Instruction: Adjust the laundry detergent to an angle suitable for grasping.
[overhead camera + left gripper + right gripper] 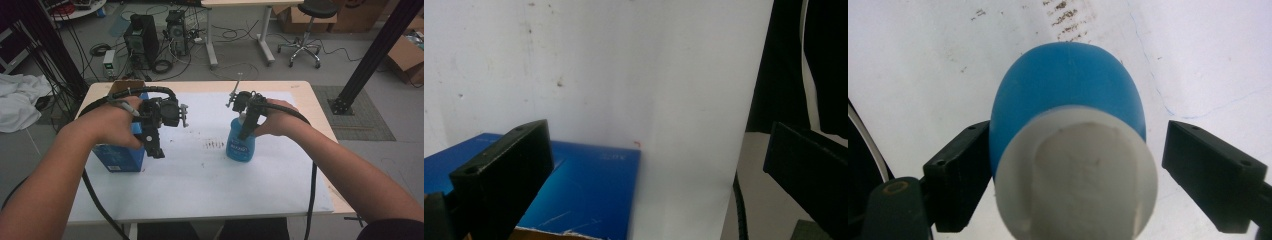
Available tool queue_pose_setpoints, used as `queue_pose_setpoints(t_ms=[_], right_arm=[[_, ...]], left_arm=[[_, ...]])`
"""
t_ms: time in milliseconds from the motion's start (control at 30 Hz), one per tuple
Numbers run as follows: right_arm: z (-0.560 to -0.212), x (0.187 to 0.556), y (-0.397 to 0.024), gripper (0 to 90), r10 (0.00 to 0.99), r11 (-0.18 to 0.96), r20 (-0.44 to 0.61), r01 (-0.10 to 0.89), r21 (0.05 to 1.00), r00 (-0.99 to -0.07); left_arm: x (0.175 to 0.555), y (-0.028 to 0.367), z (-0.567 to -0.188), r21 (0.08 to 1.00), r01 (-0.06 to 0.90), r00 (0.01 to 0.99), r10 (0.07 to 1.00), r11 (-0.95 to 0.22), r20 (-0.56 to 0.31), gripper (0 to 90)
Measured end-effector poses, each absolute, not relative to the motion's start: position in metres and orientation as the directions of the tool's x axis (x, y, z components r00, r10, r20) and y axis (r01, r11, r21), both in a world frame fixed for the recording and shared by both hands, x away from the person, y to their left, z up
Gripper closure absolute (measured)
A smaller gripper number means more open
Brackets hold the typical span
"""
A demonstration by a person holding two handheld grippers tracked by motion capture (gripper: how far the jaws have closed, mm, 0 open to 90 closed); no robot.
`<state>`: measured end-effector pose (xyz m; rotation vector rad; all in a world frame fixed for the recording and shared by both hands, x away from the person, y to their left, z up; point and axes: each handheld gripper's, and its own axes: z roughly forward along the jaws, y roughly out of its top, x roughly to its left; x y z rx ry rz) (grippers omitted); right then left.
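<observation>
Right gripper (1068, 175): jaws spread to either side of the white cap (1078, 175) of the blue bottle (1065, 85); a clear gap shows at the far pad, so the bottle counts as released, standing on its own. No earlier motion noted here.

Bottle position: upright on the white sheet (200, 170), right of centre, just past a patch of dark smudges (216, 145), directly under the right gripper (246, 107) in the high view.

Handling judgement: plastic body, likely light to moderate depending on fill, which cannot be read. Smooth rounded shoulder looks slippery and would squeeze out of flat pads. The cap is stiffer and has straight sides, so the best hold is across the cap or neck, pads level, grip firm but not crushing. Tall with a narrow base: tips easily if nudged sideways.

Left gripper (644, 165): jaws wide apart, nothing between them, hovering above the blue box (589, 190) at the sheet's left edge.

Beyond the table: cables and computer towers (142, 37) on the floor
</observation>
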<state>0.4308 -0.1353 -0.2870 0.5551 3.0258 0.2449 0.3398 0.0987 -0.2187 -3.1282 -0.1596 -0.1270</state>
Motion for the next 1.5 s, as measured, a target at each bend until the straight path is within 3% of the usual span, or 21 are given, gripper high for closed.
queue_pose_setpoints(t_ms=[700, 1167, 1500], right_arm=[[-0.268, 0.428, -0.139, 0.0, 0.308, 0.939, -0.059, 0.294, 0.179, -0.950], [-0.244, 0.421, -0.162, 0.0, 0.278, 0.939, -0.077, 0.254, 0.233, -0.957], [-0.231, 0.417, -0.184, 0.0, 0.202, 0.973, -0.106, 0.186, 0.140, -0.974]], left_arm=[[0.341, 0.100, -0.220, 0.001, 0.103, 0.992, 0.103, -0.995, 0.075, 0.1], [0.344, 0.099, -0.218, -0.005, 0.098, 0.992, 0.097, -0.995, 0.074, 0.1], [0.351, 0.095, -0.218, -0.006, 0.098, 0.993, 0.098, -0.995, 0.070, 0.1]])
